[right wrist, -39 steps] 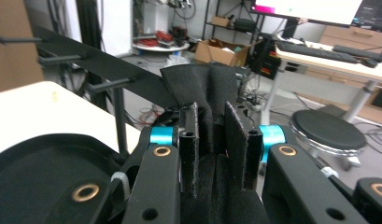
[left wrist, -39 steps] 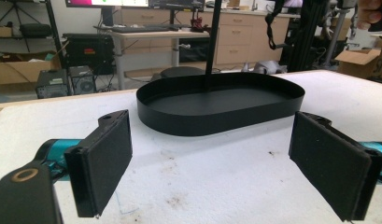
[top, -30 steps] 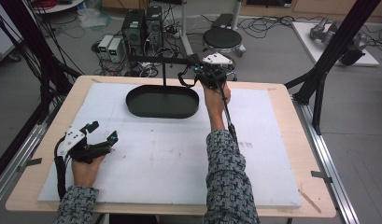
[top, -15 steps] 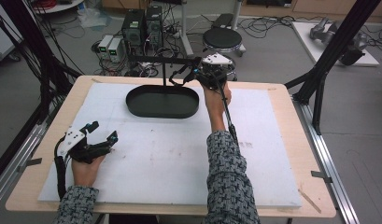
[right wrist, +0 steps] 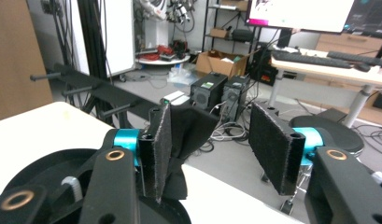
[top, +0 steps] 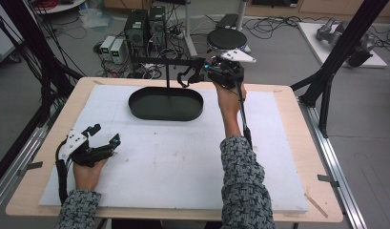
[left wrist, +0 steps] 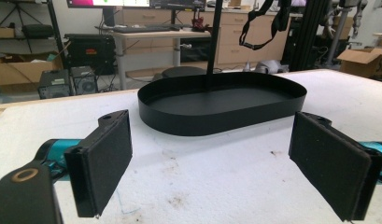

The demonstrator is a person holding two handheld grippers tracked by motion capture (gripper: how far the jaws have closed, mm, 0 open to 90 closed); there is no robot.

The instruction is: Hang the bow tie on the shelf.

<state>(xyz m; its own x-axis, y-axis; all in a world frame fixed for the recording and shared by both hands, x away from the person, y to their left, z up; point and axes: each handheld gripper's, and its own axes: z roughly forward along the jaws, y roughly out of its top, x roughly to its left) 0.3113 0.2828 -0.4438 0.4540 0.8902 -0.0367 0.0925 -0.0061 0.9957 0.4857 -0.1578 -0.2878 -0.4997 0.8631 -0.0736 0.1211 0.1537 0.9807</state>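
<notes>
My right gripper (top: pixel 198 74) is open beside a floppy black strap (top: pixel 185 76) hanging on the thin metal rack (top: pixel 159 60) over the smooth oval tray (top: pixel 165 104). My left gripper (top: pixel 103 138) rests open on the bumpy white mat (top: pixel 183 157).

1. Even, bright indoor light from overhead; no hard shadows on the white mat (top: pixel 183 162).
2. Soft, faint shadow under the left gripper (top: pixel 103 142) and close around the black tray (top: pixel 166 104).
3. High view: soft, slightly grainy, fine detail smeared.
4. Left gripper view: its own pads (left wrist: pixel 104 163) slightly blurred; tray ahead sharper.
5. Right gripper view: monitor (right wrist: pixel 300 13) beyond the jaws blown out; edges bowed by the wide lens.
</notes>
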